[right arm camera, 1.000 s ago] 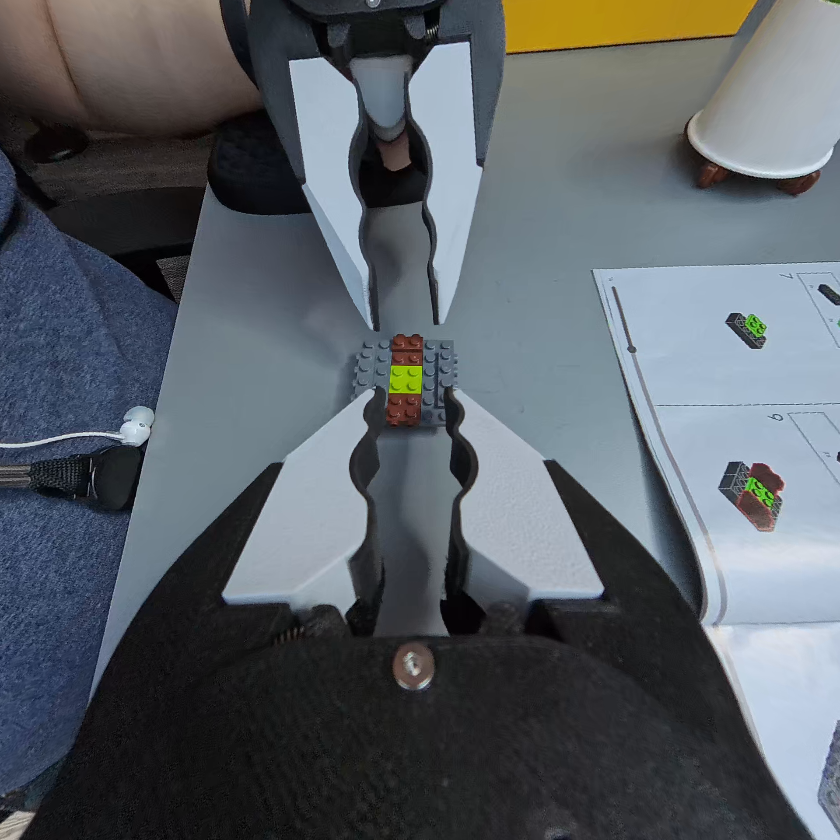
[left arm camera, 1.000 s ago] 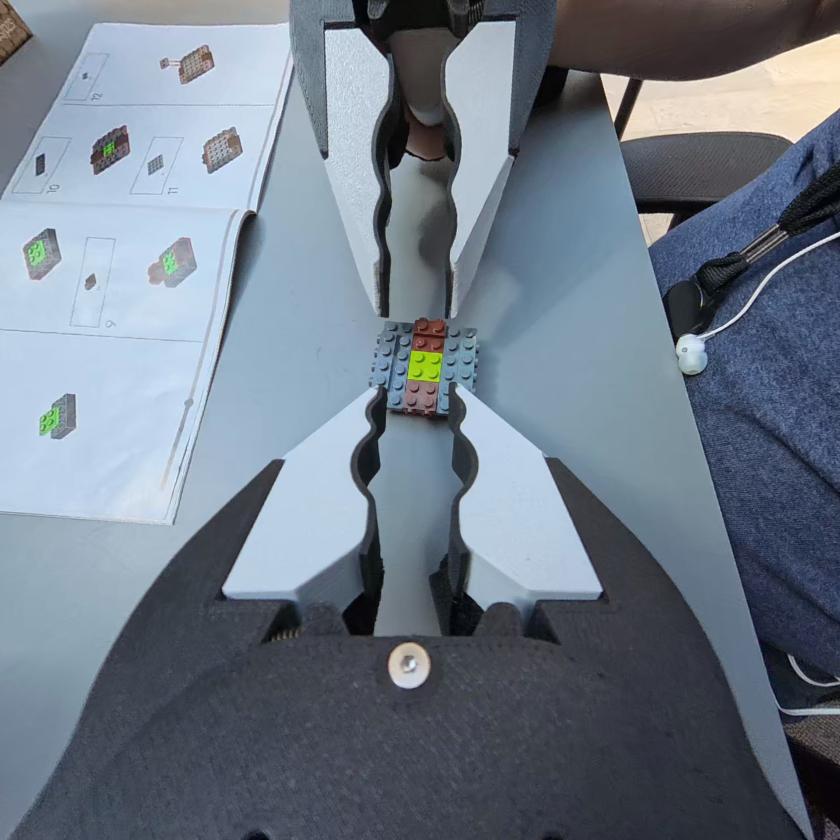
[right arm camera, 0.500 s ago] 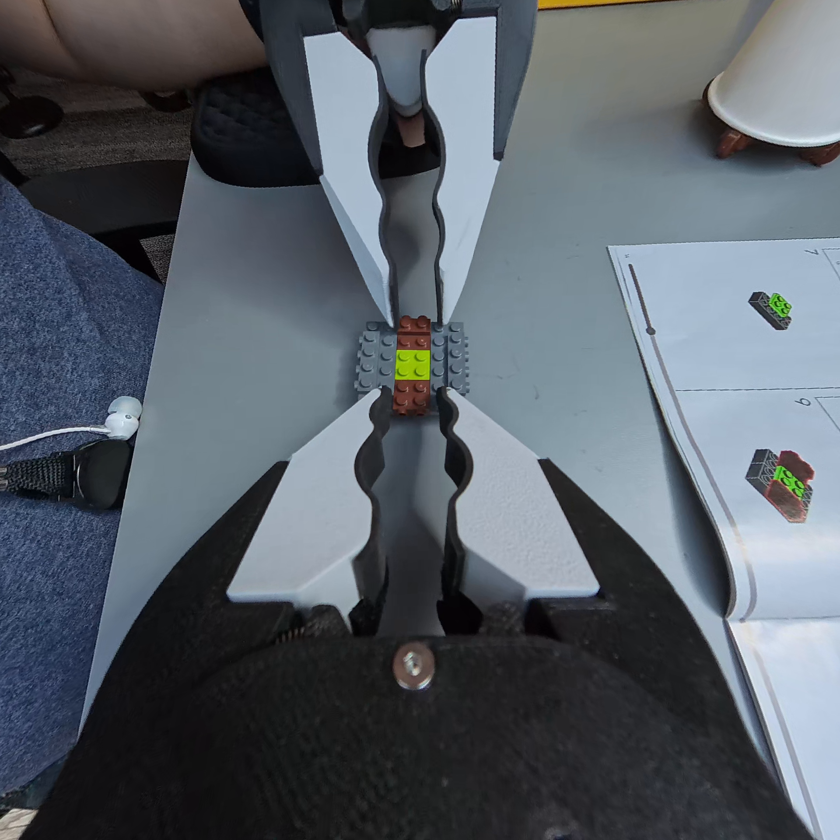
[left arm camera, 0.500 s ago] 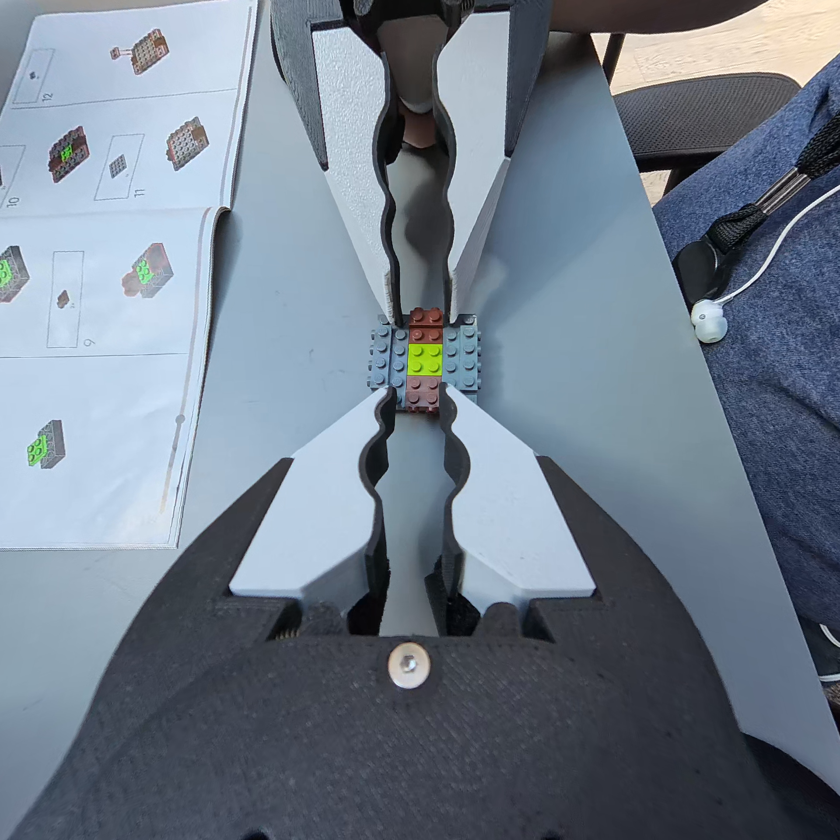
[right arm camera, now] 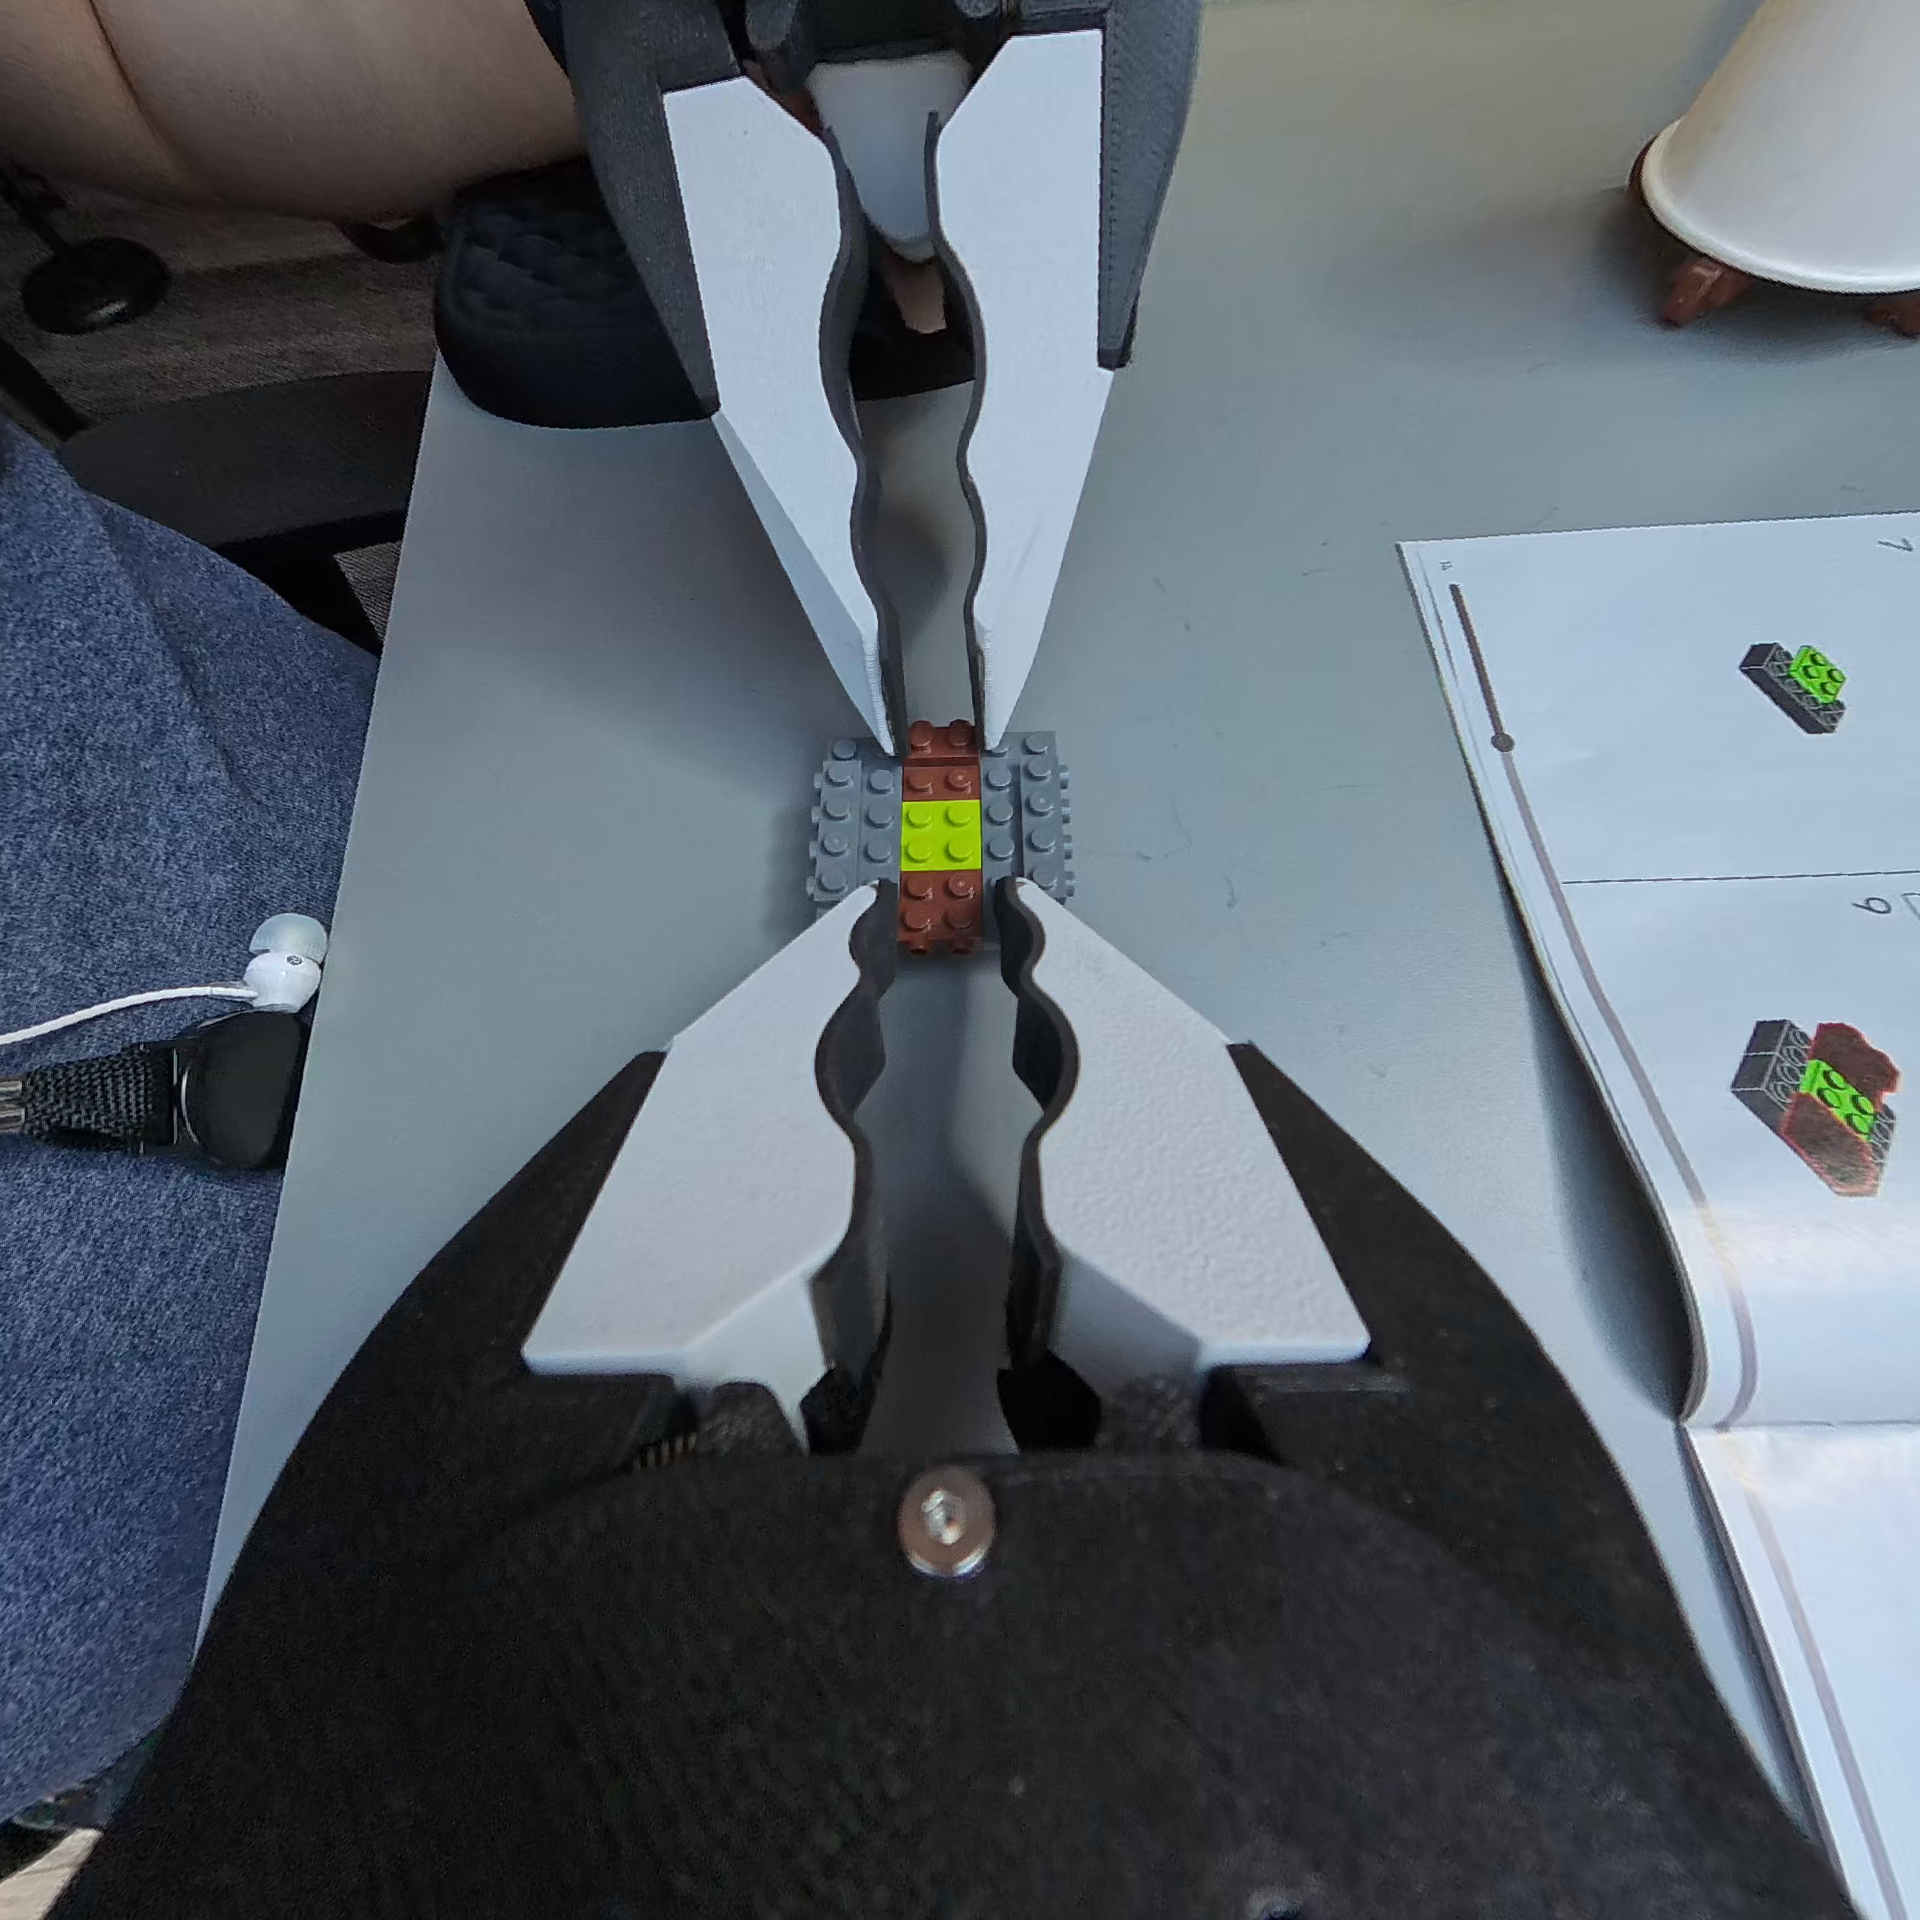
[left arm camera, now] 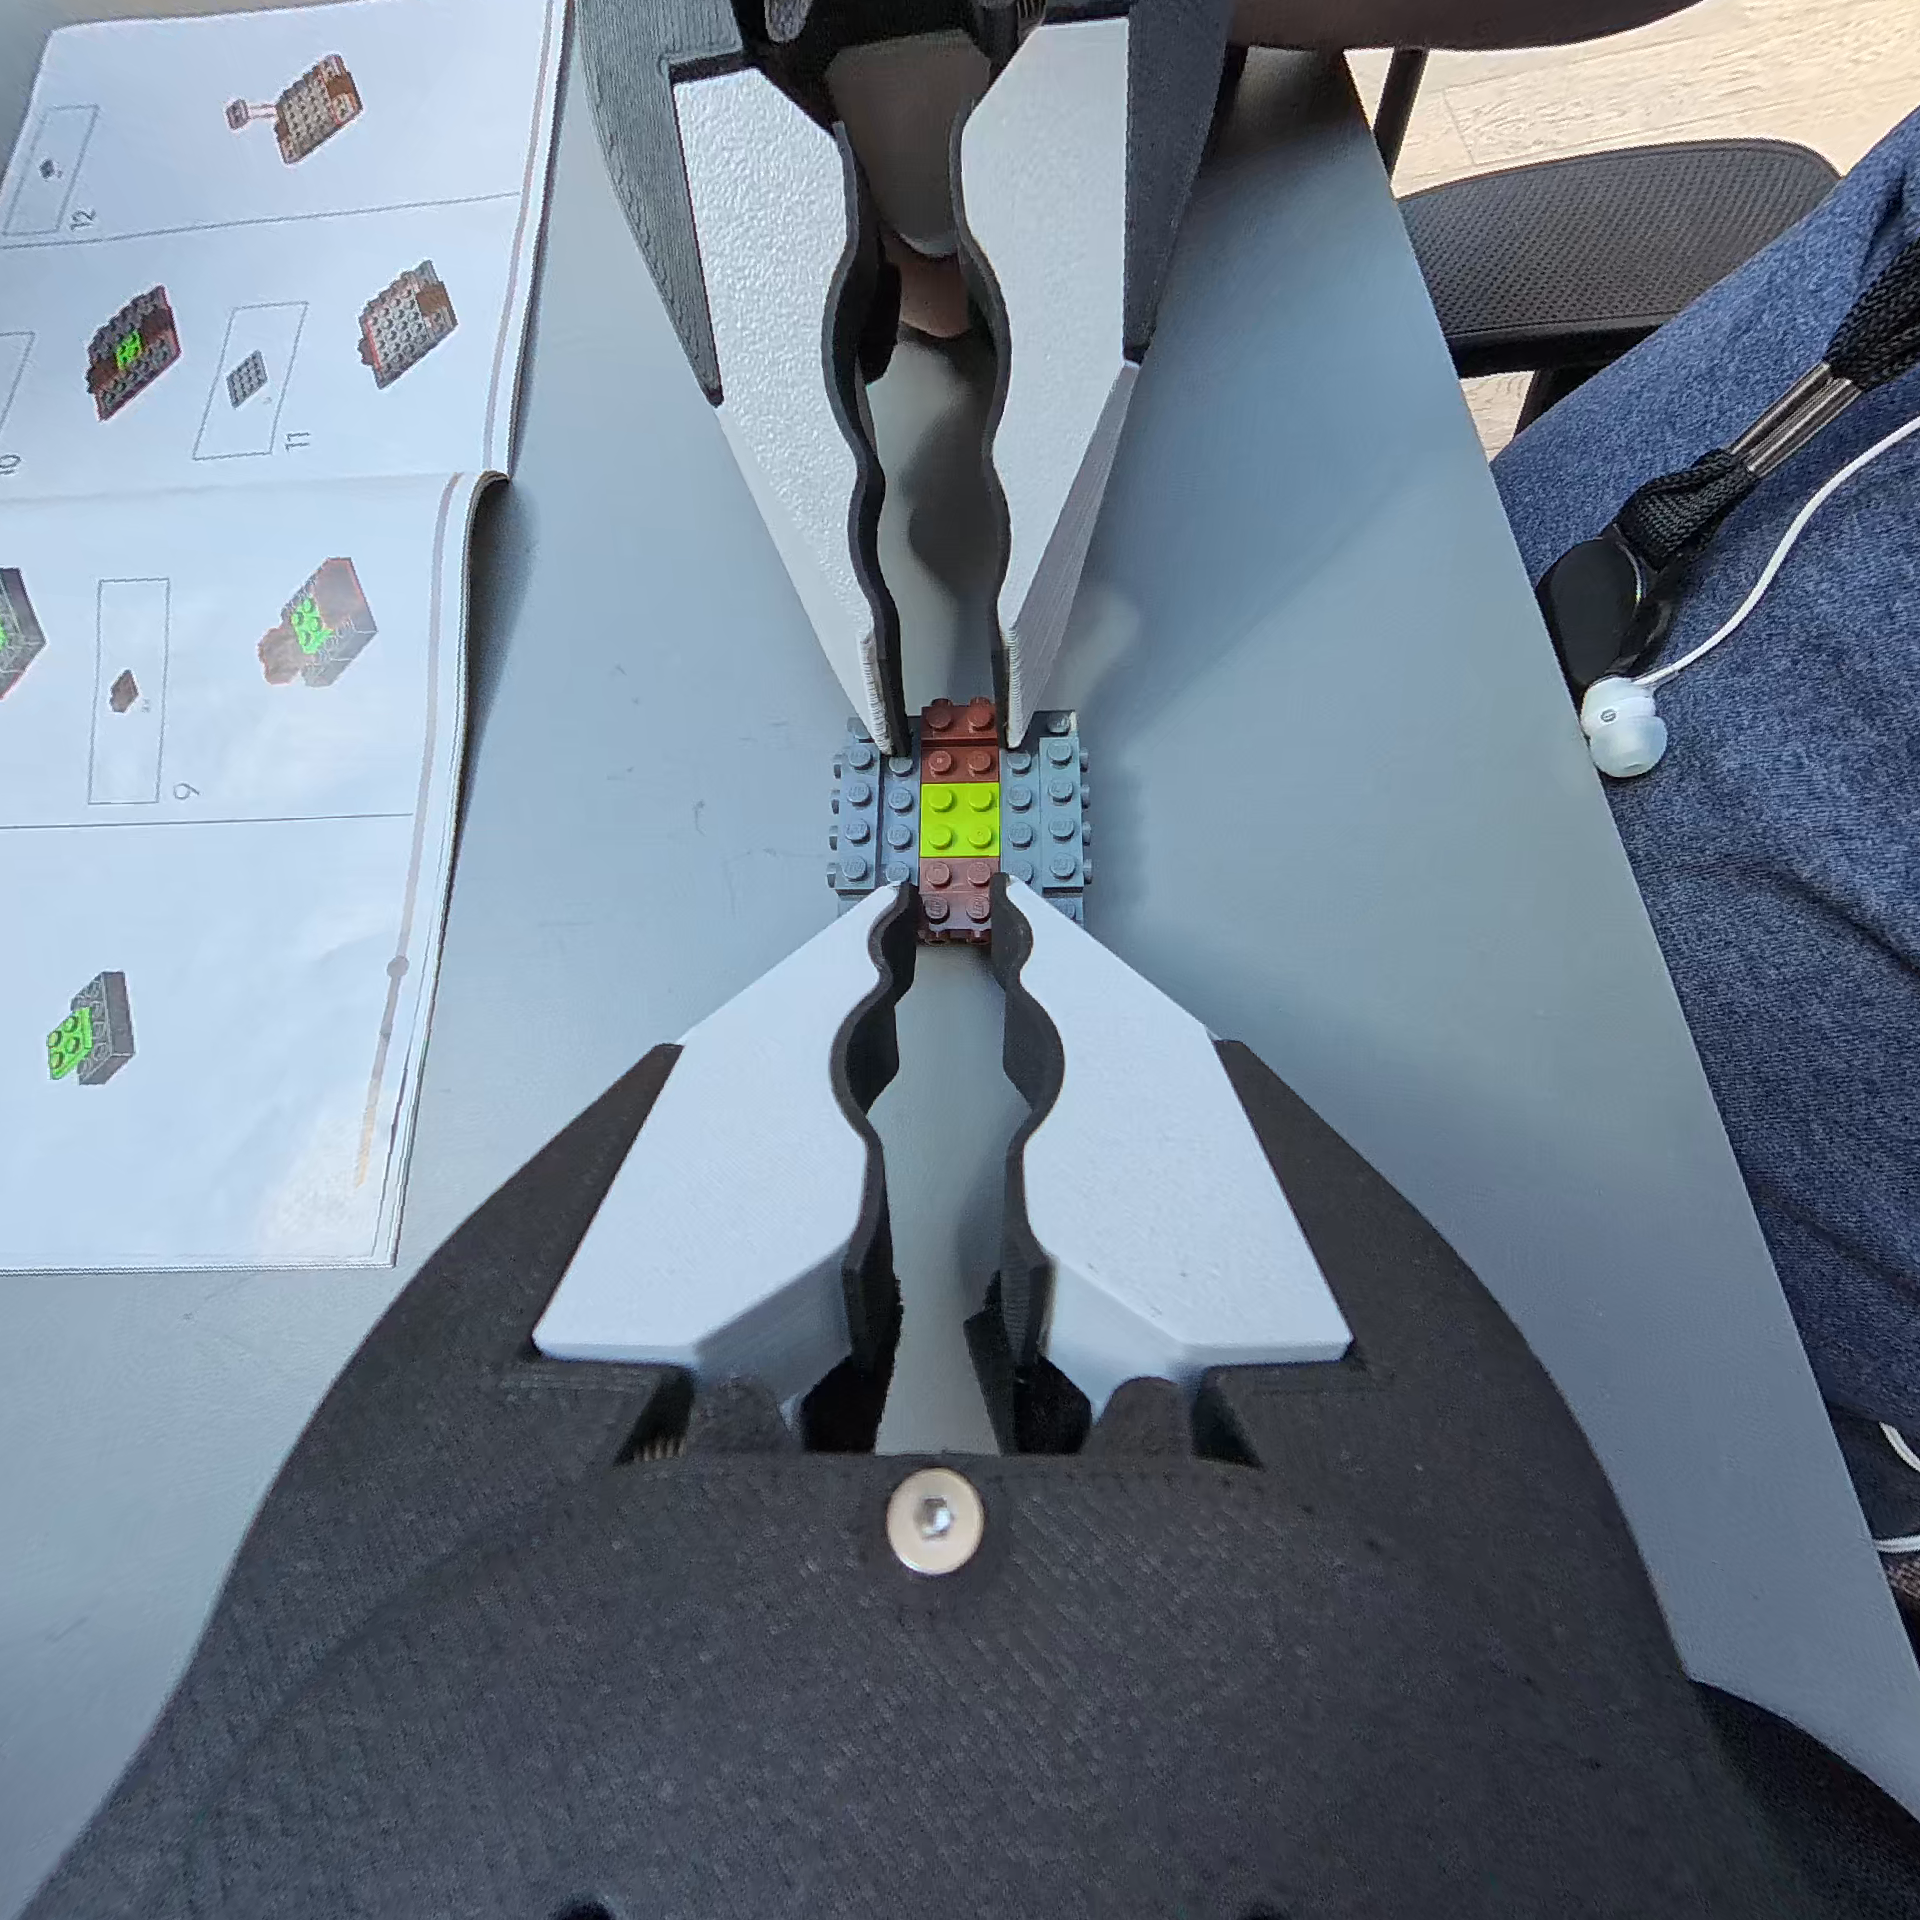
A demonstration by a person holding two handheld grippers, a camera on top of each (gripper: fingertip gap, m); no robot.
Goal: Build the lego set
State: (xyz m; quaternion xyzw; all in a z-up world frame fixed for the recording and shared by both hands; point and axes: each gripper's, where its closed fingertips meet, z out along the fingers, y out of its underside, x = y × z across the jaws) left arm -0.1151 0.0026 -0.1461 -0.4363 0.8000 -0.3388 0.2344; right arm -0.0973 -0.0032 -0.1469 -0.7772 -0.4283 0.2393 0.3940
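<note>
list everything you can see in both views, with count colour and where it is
lego assembly: 1, grey plates with a brown and lime strip down the middle, on the table between the two grippers
table: 1, grey, under everything
instruction booklet: 1, white, open, flat on the table away from the person
paper cup: 1, white, upside down at the far corner in the right wrist view
brown pieces: at least 2, at the cup's rim
earbud: 1, white, on the person's lap
black strap: 1, on the lap
chair: 1, black, beyond the table edge
left hand-held gripper: 1, grey fingers, tips flanking one end of the brown strip
right hand-held gripper: 1, grey fingers, flanking the other end
</note>
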